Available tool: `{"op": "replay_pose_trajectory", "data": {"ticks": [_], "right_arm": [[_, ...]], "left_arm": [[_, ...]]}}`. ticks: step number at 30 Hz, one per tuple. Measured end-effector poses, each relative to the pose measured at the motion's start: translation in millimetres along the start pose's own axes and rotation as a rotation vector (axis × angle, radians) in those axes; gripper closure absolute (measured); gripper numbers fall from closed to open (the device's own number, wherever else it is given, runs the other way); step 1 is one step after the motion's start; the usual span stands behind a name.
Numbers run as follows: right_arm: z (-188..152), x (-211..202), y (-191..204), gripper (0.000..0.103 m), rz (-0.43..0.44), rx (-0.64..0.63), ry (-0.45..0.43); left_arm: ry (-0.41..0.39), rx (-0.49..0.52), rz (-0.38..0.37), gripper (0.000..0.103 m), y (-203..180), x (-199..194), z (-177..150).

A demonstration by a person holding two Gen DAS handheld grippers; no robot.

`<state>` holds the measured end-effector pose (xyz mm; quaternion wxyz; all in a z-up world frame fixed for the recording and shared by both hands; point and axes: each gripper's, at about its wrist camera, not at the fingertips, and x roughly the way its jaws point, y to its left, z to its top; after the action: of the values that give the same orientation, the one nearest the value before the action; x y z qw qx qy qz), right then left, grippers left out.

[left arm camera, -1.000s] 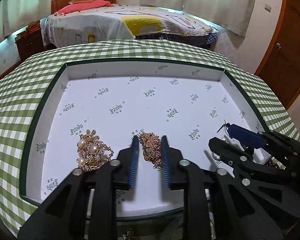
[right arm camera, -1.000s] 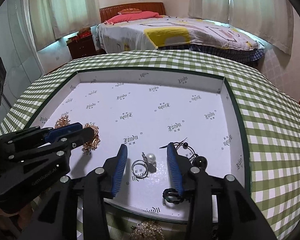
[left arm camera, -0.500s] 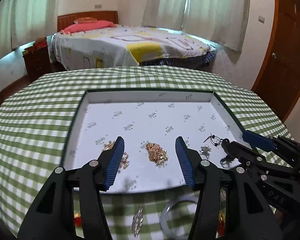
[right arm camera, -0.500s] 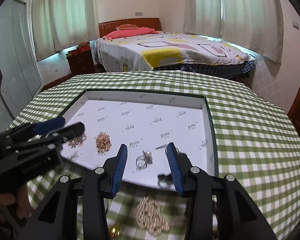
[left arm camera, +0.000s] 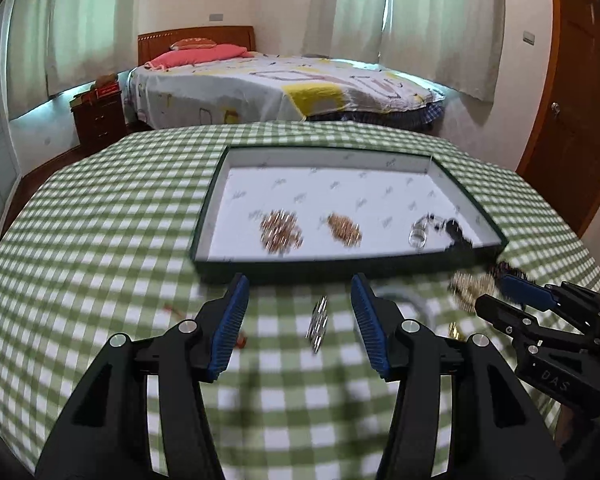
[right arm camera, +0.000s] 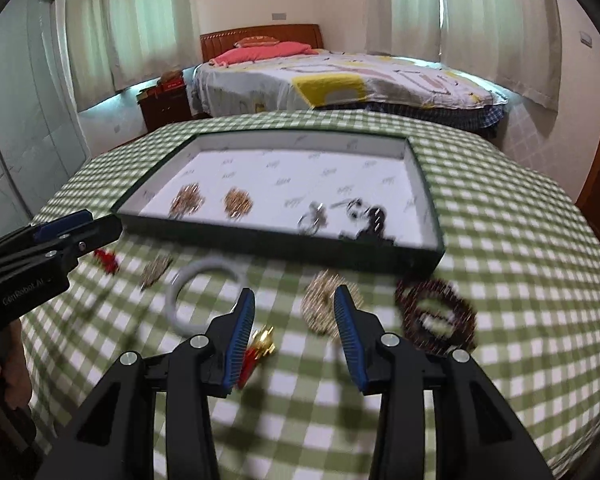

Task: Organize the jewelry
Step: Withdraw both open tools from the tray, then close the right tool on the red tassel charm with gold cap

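A dark green tray (left arm camera: pixel 340 270) with white lining lies on the checked table. In it are a gold pearl piece (left arm camera: pixel 280 230), a gold chain cluster (left arm camera: pixel 344 230), silver rings (left arm camera: pixel 418 236) and black pieces (left arm camera: pixel 456 232). My left gripper (left arm camera: pixel 300 312) hovers open in front of the tray, above a silvery clip (left arm camera: pixel 318 322) on the cloth. My right gripper (right arm camera: pixel 294 320) is open and holds nothing. Under it lie a red and gold earring (right arm camera: pixel 260 348) and a gold piece (right arm camera: pixel 324 304). Each gripper shows in the other's view: right gripper (left arm camera: pixel 496 292), left gripper (right arm camera: pixel 100 222).
On the cloth in front of the tray (right arm camera: pixel 260 240) lie a white bangle (right arm camera: pixel 204 300), a dark bead bracelet (right arm camera: pixel 436 312), a small red item (right arm camera: pixel 106 260) and a gold clip (right arm camera: pixel 156 270). A bed (right arm camera: pixel 340 80) stands behind the table.
Both grippers have drawn back from inside the tray to the cloth in front of it. The left jaws have widened and left the gold chain cluster in the tray.
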<state>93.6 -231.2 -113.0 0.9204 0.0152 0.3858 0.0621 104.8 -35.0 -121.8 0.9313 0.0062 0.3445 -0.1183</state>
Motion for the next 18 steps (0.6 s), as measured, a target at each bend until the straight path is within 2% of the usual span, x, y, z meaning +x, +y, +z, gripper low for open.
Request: {"op": "replay_pose_trajectory", "data": {"ticks": [10, 15, 18], "right_arm": [[-19, 13, 16, 0.065, 0.034, -0.033, 0.069], [-23, 18, 17, 0.074, 0.029, -0.040, 0.090], [-23, 17, 17, 0.084, 0.025, -0.047, 0.090]], "left_arm": [[0.040, -0.024, 0.022, 0.051, 14, -8, -28], [0.055, -0.046, 0.025, 0.051, 20, -6, -31], [0.065, -0.057, 0.026, 0.051, 22, -3, -33]]}}
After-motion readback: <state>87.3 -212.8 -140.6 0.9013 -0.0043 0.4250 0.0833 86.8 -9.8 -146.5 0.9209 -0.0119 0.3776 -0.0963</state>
